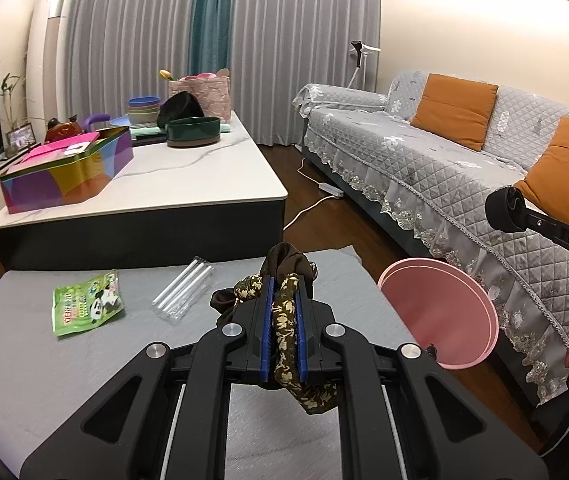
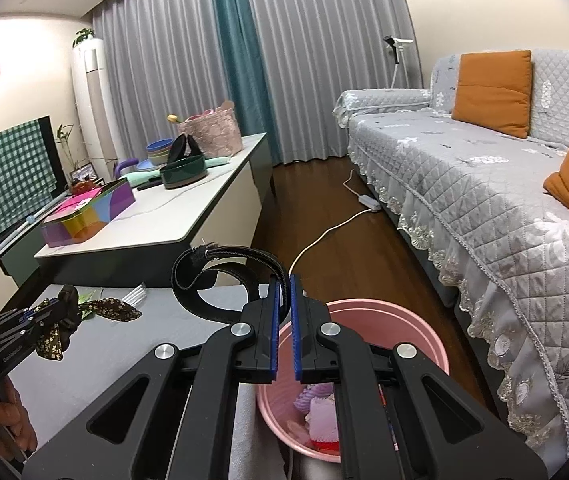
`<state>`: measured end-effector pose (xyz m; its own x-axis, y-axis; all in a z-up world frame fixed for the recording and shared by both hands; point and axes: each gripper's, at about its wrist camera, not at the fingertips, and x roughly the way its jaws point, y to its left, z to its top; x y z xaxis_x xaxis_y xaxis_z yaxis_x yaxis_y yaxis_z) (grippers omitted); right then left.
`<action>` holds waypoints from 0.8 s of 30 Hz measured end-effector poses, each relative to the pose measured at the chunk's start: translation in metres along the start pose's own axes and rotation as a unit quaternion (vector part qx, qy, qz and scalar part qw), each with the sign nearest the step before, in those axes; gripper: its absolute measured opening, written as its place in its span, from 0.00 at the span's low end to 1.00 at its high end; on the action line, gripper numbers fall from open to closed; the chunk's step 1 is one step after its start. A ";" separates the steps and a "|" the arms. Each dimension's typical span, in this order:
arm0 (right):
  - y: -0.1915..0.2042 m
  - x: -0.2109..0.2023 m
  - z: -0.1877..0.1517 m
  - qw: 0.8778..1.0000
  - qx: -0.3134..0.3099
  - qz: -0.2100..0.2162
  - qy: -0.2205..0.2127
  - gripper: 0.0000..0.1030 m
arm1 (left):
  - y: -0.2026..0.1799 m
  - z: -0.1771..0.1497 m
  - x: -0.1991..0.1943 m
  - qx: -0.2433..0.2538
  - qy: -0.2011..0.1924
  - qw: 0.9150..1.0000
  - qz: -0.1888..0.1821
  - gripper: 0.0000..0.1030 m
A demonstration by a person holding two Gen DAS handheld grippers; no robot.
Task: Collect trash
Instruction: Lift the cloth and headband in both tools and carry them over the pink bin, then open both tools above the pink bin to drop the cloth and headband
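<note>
My left gripper [image 1: 283,300] is shut on a brown floral scrunchie [image 1: 286,320] and holds it above the grey mat [image 1: 44,380]; it also shows in the right wrist view [image 2: 50,312] at the left. My right gripper [image 2: 284,292] is shut on a black strap [image 2: 220,272] that loops up to the left, just above the pink bin [image 2: 384,316], which holds some pink and white trash. The bin [image 1: 444,320] stands right of the mat. A green snack wrapper [image 1: 88,304] and a clear pack of straws [image 1: 184,288] lie on the mat.
A white-topped coffee table [image 1: 188,184] behind the mat carries a colourful tin [image 1: 68,168], bowls and a basket. A grey covered sofa [image 1: 444,168] with orange cushions runs along the right. A white cable and power strip [image 2: 364,204] lie on the wood floor.
</note>
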<state>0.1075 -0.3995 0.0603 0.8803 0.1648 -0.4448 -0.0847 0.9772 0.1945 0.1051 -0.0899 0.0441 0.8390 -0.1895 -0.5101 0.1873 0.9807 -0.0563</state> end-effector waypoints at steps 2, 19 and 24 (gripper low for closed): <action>-0.003 0.001 0.002 1.000 0.003 -0.004 -0.001 0.05 | -0.003 0.003 0.003 -0.001 0.001 1.000 -0.003 0.09; -0.039 0.011 0.010 0.998 0.034 -0.048 -0.002 0.05 | -0.051 0.030 0.037 0.014 0.004 0.999 -0.040 0.09; -0.048 0.016 0.006 0.997 0.035 -0.066 0.008 0.05 | -0.070 0.036 0.049 0.023 0.007 0.998 -0.058 0.09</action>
<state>0.1286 -0.4446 0.0489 0.8739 0.0378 -0.4846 0.0653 0.9788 0.1940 0.1512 -0.1696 0.0536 0.8032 -0.2997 -0.5148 0.3053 0.9492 -0.0763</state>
